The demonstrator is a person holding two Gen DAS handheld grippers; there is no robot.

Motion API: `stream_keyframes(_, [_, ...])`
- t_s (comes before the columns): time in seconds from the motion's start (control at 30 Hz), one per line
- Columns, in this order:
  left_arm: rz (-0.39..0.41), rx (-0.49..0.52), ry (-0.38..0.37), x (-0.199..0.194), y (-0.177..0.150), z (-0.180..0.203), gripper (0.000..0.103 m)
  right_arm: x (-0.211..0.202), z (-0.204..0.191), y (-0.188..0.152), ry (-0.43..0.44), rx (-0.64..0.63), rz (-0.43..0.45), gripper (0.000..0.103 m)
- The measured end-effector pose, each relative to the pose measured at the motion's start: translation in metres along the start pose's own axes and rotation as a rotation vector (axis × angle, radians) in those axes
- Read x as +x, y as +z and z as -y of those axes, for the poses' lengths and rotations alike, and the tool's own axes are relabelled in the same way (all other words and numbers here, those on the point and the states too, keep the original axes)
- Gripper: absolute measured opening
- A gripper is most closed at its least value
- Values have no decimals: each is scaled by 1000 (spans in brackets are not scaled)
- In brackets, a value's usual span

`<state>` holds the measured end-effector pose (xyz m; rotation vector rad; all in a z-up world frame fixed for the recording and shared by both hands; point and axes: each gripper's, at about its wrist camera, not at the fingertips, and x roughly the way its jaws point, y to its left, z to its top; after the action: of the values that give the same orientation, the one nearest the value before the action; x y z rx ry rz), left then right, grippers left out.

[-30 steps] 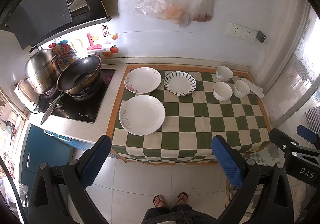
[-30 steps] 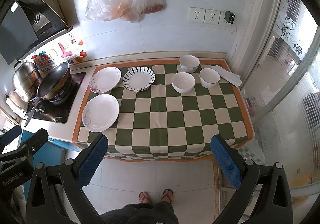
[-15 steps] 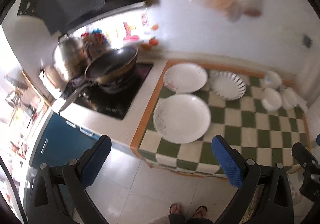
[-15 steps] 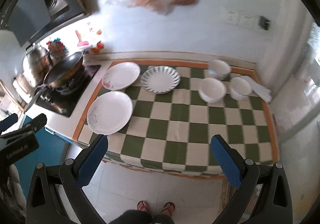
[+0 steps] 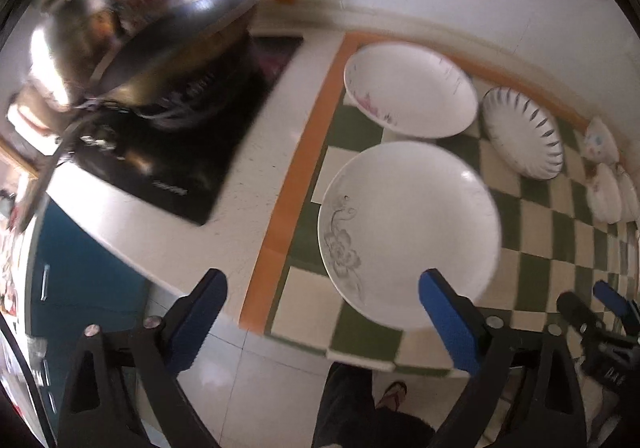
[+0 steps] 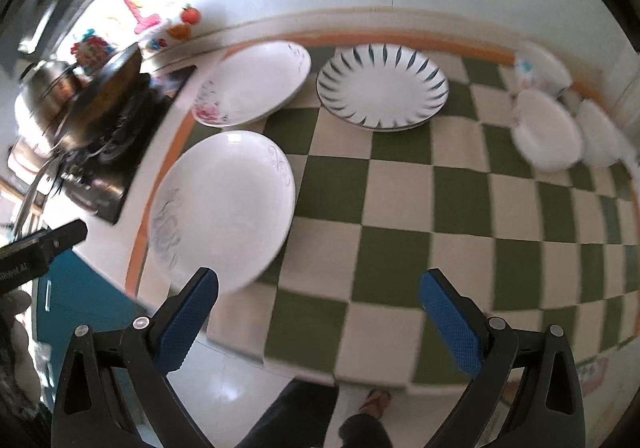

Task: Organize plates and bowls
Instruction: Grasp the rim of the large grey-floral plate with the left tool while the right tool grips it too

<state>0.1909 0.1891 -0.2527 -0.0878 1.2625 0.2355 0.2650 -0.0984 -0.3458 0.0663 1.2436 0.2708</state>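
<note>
A white plate with a grey flower point(image 5: 408, 232) lies near the front left of the green checked cloth point(image 6: 400, 188); it also shows in the right wrist view point(image 6: 224, 204). Behind it lies a white plate with a pink flower point(image 5: 408, 92) point(image 6: 256, 84). A striped plate point(image 5: 520, 132) point(image 6: 382, 86) lies to its right. Three white bowls point(image 6: 546, 128) stand at the far right. My left gripper point(image 5: 328, 320) is open and empty, just short of the grey-flower plate. My right gripper point(image 6: 320, 320) is open and empty above the cloth's front edge.
A black cooktop point(image 5: 168, 152) with a wok point(image 5: 180, 40) and a steel pot point(image 5: 64, 40) stands left of the cloth. A blue cabinet point(image 5: 84, 280) is under the counter. The person's feet point(image 6: 376, 400) are on the tiled floor.
Both grippers have moved forward and down toward the table's left side; the plates now look much larger. Both stay open and empty.
</note>
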Motion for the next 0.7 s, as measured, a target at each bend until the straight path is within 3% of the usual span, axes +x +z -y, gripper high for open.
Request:
stream_keyframes(0.23, [-152,67,-90,79,35,-10,84,78,-4,33,6,70,-106,96])
stream_keyframes(0.3, [-186,76,-106,98,42,-12,74,92,-6,39,14,75,-129,92])
stream_keyframes(0.37, [-217,85,-132,112,45,-13,68,104,-10,44,17,81,-155,84])
stream_keyframes(0.5, [-253,109,-176,130,50,-8,45,120,-13,49,47,110,-199,71])
stream_keyframes(0.7, [-272,99,-224,141,56,-7,28,140,-12,54,106,125,-253,46])
